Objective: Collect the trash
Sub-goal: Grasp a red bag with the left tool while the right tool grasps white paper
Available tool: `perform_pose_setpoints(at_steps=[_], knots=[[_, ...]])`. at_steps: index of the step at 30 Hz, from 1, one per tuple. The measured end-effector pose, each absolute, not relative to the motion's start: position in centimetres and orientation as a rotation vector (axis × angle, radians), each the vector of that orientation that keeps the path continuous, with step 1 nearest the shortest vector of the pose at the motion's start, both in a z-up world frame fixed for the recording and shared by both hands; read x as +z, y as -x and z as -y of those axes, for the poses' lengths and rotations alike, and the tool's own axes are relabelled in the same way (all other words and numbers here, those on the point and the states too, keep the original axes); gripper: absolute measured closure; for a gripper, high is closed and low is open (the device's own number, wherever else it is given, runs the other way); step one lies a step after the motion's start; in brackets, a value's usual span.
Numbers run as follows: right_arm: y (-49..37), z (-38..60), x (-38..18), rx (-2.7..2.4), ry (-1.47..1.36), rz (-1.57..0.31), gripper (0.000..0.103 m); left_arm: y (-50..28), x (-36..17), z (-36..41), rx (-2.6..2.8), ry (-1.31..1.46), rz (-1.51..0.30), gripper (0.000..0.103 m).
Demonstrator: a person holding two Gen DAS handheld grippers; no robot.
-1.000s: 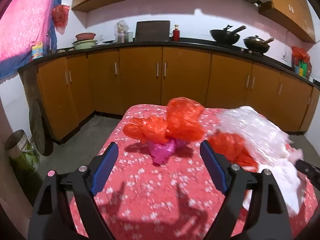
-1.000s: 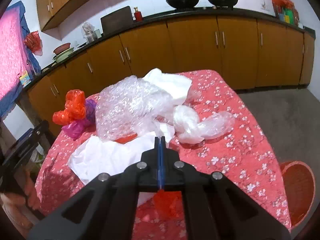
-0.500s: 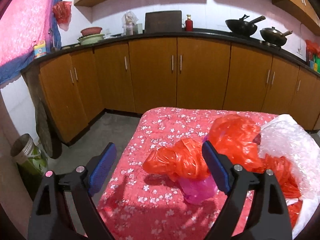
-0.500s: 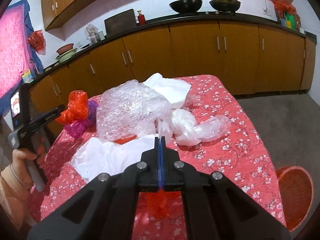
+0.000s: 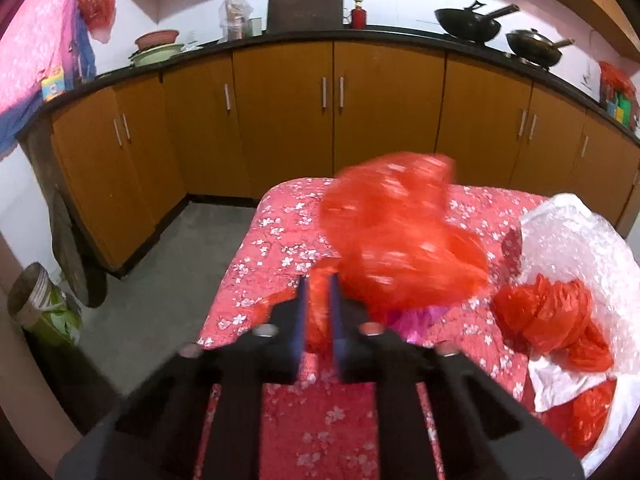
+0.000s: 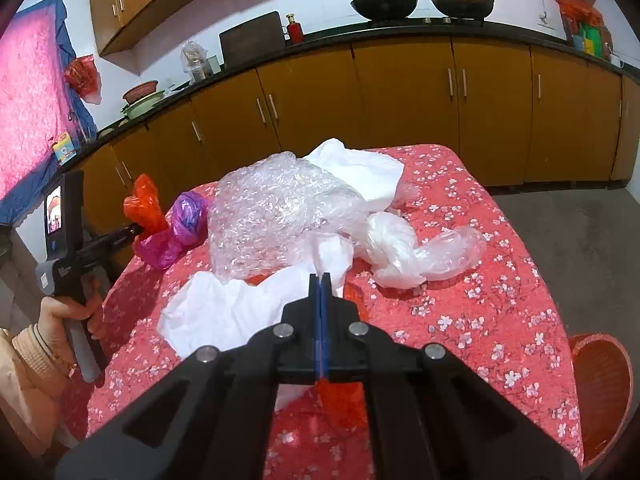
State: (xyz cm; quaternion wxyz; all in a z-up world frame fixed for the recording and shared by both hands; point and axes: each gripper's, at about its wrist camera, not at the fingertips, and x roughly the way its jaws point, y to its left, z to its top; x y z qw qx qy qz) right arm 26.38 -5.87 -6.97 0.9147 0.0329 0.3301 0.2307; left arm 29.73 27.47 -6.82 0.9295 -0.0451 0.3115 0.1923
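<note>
Wooden cabinets (image 5: pixel 288 120), two woks (image 6: pixel 384 2), red floral tablecloth (image 6: pixel 460 312)

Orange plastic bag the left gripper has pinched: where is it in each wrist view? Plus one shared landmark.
Left wrist: orange plastic bag fills centre frame, blurred, a fold pinched in the shut left gripper.
Right wrist: same bag sits small at the left edge of the table, beside the purple bag.
Shared landmark: bubble wrap, right side in the left view, centre in the right view.
</note>
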Motion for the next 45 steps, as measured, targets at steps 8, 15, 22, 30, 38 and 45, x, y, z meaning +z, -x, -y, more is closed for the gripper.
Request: perform_pose_setpoints(at_steps=[8,15,22,30,38,45], knots=[[-25.4,7.1,-5.7,0.459,-0.087,-0.635,0.101,-27.9,-4.7,-25.7,0.352,0.086,-0.586,0.103],[-24.4,8.6,-4.4,0.454,-0.088,-0.604,0.101,-27.1,-2.7,-24.1,0.295,0.078,-0.536,0.103],[-24.9,8.8,-5.2,0.454,-0.086,-0.626,0.101,-28.1,-3.6,-26.3,0.373,0.104,-0.556,0.067],[-25.3,8.7,-5.5,0.47,-0.087,-0.629,0.101,-29.7,-4.5,-30.0,0.479,0.096,-0.565,0.045],[-26.0,8.4,-6.4,0.466,-0.092,-0.658,0.101,-33.2,-6.3,-30.3,0.496,0.028,-0.624,0.033],[-26.3,8.2,-6.6,0.463,-0.081,-0.666,0.101,-35.6,-8.7,-31.3,0.487,0.08,-0.743,0.046]])
